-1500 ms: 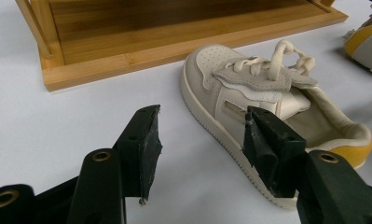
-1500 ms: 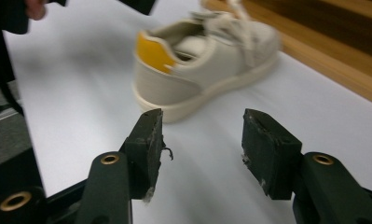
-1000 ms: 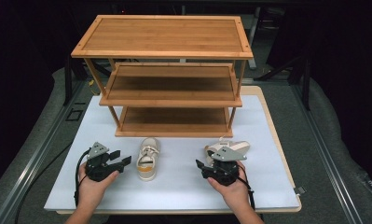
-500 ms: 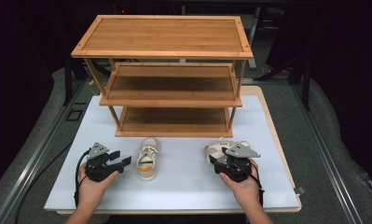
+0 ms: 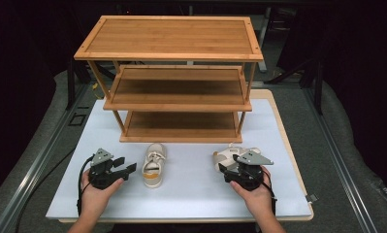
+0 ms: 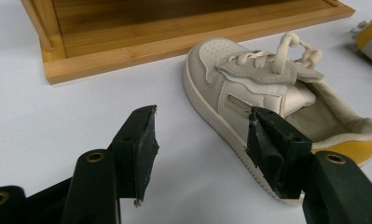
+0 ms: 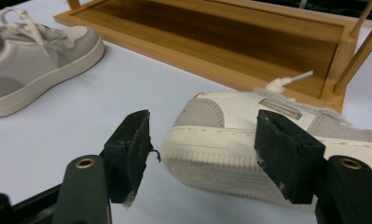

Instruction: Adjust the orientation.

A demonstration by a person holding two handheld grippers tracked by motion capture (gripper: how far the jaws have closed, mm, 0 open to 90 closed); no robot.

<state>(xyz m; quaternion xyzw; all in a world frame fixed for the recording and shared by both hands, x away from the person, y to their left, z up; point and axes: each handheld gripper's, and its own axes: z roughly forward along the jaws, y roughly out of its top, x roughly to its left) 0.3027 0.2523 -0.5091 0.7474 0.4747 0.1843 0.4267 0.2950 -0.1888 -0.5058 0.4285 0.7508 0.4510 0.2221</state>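
White table [image 5: 191,194], tipped shoe [image 7: 267,135] just beyond open right tongs [image 7: 204,154]

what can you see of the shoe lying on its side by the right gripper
The cream leather sneaker with grey suede panels lies tipped on its side on the white table mat, ribbed pale sole facing the right gripper. A lace end sticks up toward the wooden shelf rack just behind it. The gripper's black jaws, which have just been opening, stand either side of it without pressing.

Shoe rack [image 5: 181,104] beyond both shoes [image 5: 153,165]
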